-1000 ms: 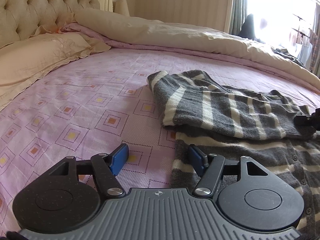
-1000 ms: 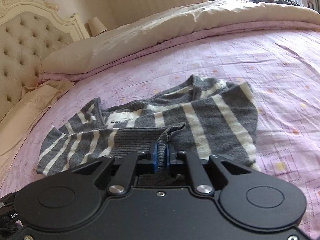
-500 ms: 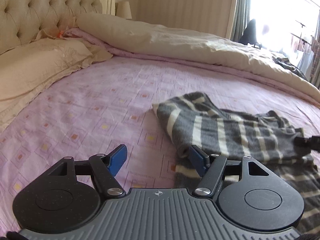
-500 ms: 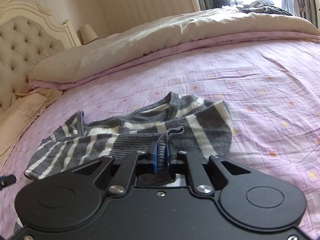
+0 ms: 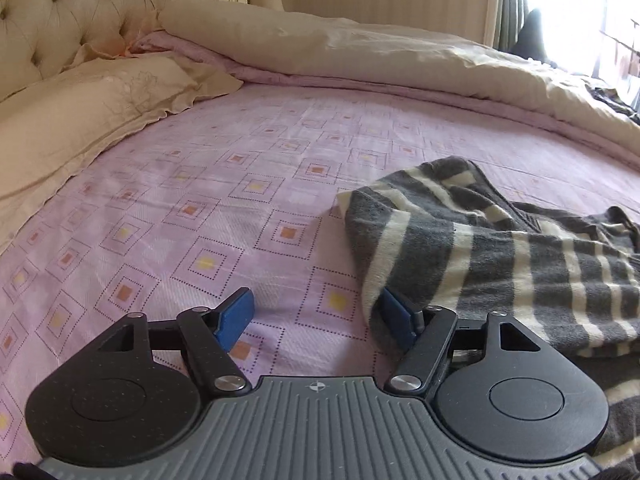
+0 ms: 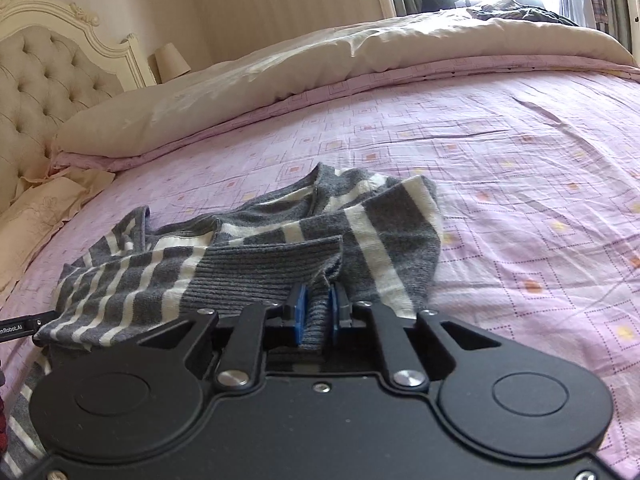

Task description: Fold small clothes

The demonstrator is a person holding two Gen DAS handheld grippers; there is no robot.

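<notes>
With your right gripper (image 6: 318, 312) pinching the ribbed hem of the striped sweater (image 6: 256, 256) on the bed (image 6: 520, 200) and your left gripper (image 5: 316, 314) spread empty, pulling risks dragging the fold askew.

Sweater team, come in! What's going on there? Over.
Right tool shut on sweater cuff. Left tool open, holds nothing, one pad by the fold's edge. Sweater half folded on bed. Nothing in the way.

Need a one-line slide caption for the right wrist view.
Right gripper shut on the ribbed hem of a grey-and-white striped sweater lying on a pink patterned bedsheet.
</notes>
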